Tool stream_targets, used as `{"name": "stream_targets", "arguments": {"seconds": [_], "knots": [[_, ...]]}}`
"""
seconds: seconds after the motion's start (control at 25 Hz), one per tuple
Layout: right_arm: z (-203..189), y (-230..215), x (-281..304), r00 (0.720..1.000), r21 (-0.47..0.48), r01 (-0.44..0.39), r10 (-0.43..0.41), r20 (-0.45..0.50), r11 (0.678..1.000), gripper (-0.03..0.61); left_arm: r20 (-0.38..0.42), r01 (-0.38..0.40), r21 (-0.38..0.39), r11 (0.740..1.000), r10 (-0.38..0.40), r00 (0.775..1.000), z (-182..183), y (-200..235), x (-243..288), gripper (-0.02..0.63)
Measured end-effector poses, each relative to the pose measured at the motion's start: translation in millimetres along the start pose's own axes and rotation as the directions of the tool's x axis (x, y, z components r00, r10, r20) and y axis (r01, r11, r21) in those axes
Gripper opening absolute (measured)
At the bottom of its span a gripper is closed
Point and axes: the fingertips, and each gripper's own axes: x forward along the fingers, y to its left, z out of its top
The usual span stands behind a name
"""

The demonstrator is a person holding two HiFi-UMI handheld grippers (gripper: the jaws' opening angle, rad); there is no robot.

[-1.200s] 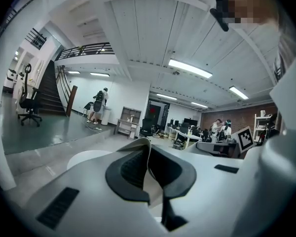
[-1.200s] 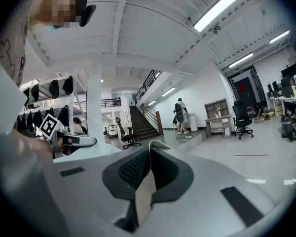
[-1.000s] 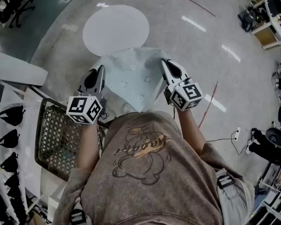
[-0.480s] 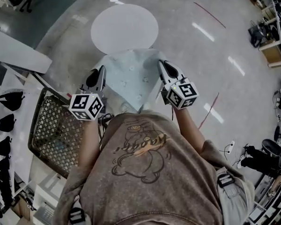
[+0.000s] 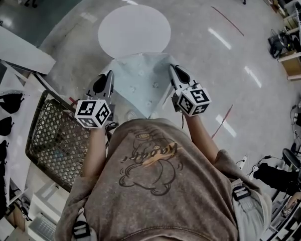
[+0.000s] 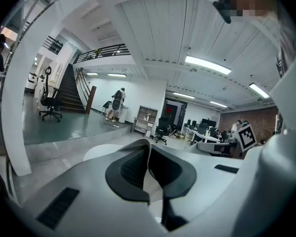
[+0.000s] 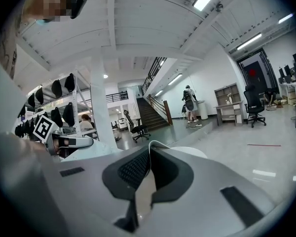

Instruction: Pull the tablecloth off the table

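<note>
1. The left gripper (image 6: 149, 151) has its jaws pressed together, and a thin pale edge of the tablecloth (image 5: 140, 82) is pinched between the dark pads
2. The right gripper (image 7: 149, 154) is closed the same way, clamped on another thin strip of the same cloth
3. In the head view the two grippers are side by side in front of the person's chest, one at each side edge of the cloth
4. The cloth, pale with small scattered marks, spreads between them and narrows to a point close to the person's body
5. Its far edge meets the near rim of the round white table (image 5: 134, 30); whether they touch cannot be told
6. A wire-mesh basket (image 5: 60, 144) stands to the person's left on the glossy grey floor (image 5: 231, 64)
</note>
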Motion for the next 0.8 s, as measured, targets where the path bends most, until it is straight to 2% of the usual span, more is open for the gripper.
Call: {"name": "stream_targets", "arguments": {"seconds": [0.8], "knots": [[-1.3,0.3,8.0,1.0,0.004,-0.007,0.007,-0.011,1.0,0.009,-0.006,-0.016,-0.011,1.0,0.016,1.0,1.0,4.4,0.2,0.02]]}}
